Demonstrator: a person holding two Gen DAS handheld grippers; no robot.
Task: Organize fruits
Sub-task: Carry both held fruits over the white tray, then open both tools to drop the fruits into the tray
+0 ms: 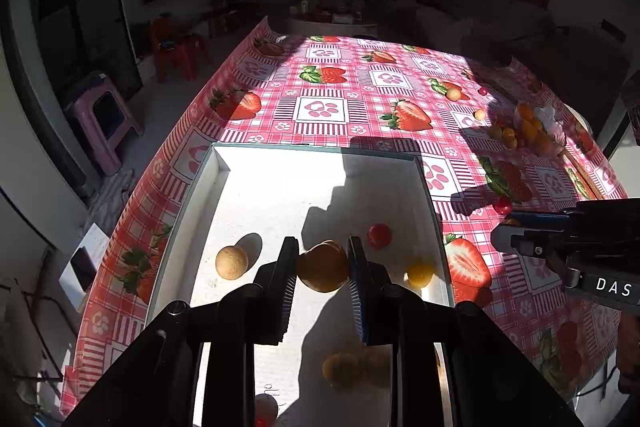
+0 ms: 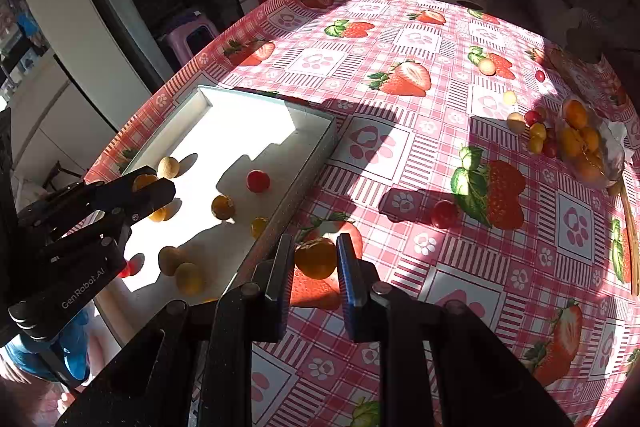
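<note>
A round orange fruit (image 1: pixel 323 270) is held by the left tool (image 1: pixel 323 269) above the shallow white box (image 1: pixel 218 171) at lower centre, probably for dropping, while another small orange fruit (image 2: pixel 316 258) is clamped by the right tool (image 2: pixel 316 259) just outside it.

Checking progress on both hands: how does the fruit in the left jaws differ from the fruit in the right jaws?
The left gripper holds its tan-orange fruit above the white tray; the right gripper holds its orange fruit outside the tray, over the tablecloth. The left fruit looks duller and browner, the right one brighter orange. Both are small, round and clamped between the jaws.
</note>
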